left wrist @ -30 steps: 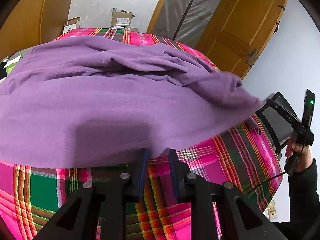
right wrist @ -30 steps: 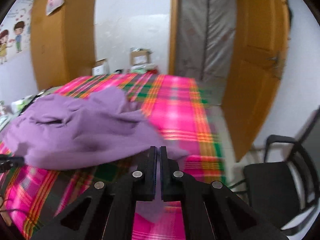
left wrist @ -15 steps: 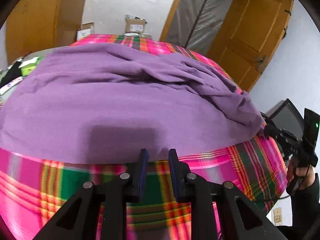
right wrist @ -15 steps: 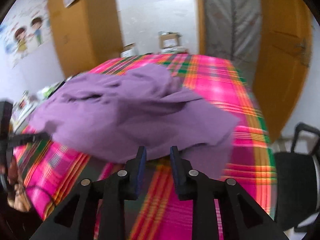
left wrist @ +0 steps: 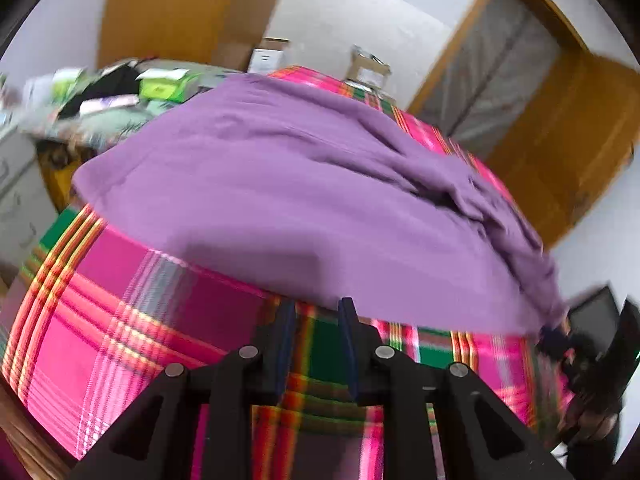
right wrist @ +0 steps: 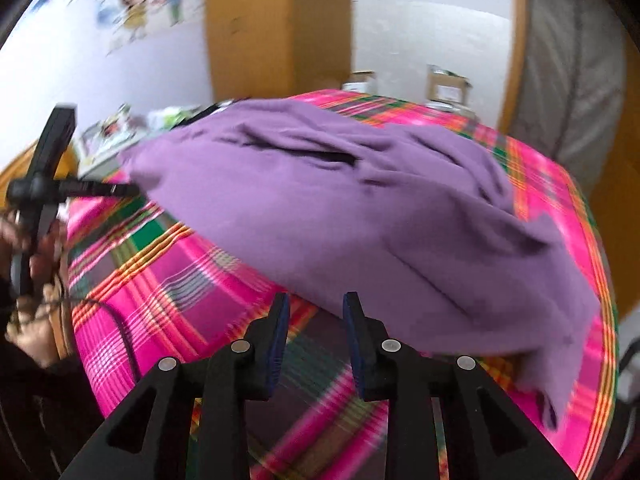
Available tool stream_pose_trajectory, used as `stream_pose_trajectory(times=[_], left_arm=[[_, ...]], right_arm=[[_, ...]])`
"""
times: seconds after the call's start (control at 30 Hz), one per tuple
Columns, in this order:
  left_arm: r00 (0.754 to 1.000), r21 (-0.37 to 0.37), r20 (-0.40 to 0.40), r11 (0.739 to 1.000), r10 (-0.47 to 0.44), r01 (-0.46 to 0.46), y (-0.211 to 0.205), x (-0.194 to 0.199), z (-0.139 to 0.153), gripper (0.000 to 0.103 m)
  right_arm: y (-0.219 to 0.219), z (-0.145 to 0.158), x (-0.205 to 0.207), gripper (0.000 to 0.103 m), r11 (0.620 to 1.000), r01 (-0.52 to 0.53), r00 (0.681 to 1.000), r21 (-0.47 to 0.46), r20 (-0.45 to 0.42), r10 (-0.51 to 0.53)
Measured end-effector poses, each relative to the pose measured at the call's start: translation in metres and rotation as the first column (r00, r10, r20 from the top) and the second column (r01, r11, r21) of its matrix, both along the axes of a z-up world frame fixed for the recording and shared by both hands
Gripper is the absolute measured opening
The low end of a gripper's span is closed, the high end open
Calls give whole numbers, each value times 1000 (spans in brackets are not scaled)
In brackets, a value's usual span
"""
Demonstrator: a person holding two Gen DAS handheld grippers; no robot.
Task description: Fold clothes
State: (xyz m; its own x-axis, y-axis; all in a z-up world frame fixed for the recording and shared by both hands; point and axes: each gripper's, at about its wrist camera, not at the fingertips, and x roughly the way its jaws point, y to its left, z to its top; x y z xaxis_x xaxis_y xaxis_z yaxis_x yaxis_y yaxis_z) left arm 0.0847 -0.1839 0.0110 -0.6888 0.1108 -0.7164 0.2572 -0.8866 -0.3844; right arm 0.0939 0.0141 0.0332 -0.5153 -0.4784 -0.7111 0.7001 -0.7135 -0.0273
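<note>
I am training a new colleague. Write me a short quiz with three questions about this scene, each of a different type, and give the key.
1. True or false: the left gripper is shut on the purple garment.
2. Which cloth covers the table under the garment? A plain white; B pink-green plaid; C blue stripes.
3. Fill the gap: the fingers of the right gripper stand ____ with plaid tablecloth showing between them.

Key: 1 false; both grippers are open, holding nothing. 2 B. 3 apart.
</note>
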Motion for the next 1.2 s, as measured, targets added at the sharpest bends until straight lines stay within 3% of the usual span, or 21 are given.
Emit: stream_pose_trajectory(times=[0.2, 0.33, 0.47, 0.63, 0.7, 0.73, 0.77, 0.8, 0.93, 1.2], left_arm=[[997, 99, -11, 992, 77, -76, -27, 3, -3, 24], [994, 158, -12, 982, 108, -105, -37, 1, -6, 24], [993, 170, -8, 979, 114, -111, -36, 4, -5, 30], [991, 167, 4, 976, 137, -136, -35, -4, -4, 30], [990, 133, 17, 981, 142, -143, -32, -9, -2, 30], [989, 104, 28, 983, 146, -148, -29, -11, -1, 22], [987, 71, 42, 984, 158, -161, -28, -13, -1, 8], [985, 57, 49, 984, 168, -170, -28, -14, -1, 4], [984, 97, 31, 979, 176, -178, -34, -8, -2, 2], [987, 100, -53, 984, 153, -148, -31, 16, 19, 2]], right_arm=[[-21, -12, -9, 28, 991, -102, 995, 89, 8, 102], [-21, -13, -13, 29, 991, -109, 994, 80, 18, 108], [-21, -13, -12, 29, 991, -108, 994, 84, 16, 107], [-19, -13, -16, 28, 994, -97, 995, 59, 42, 95], [-23, -13, -15, 18, 993, -105, 994, 56, 46, 103], [-25, -13, -14, 15, 992, -112, 993, 56, 46, 109], [-26, -13, -13, 9, 992, -116, 993, 56, 46, 113], [-27, -13, -12, 5, 991, -119, 992, 55, 46, 117], [-29, -13, -10, 0, 990, -122, 992, 65, 34, 120], [-20, 6, 3, 0, 987, -152, 988, 53, 3, 152]])
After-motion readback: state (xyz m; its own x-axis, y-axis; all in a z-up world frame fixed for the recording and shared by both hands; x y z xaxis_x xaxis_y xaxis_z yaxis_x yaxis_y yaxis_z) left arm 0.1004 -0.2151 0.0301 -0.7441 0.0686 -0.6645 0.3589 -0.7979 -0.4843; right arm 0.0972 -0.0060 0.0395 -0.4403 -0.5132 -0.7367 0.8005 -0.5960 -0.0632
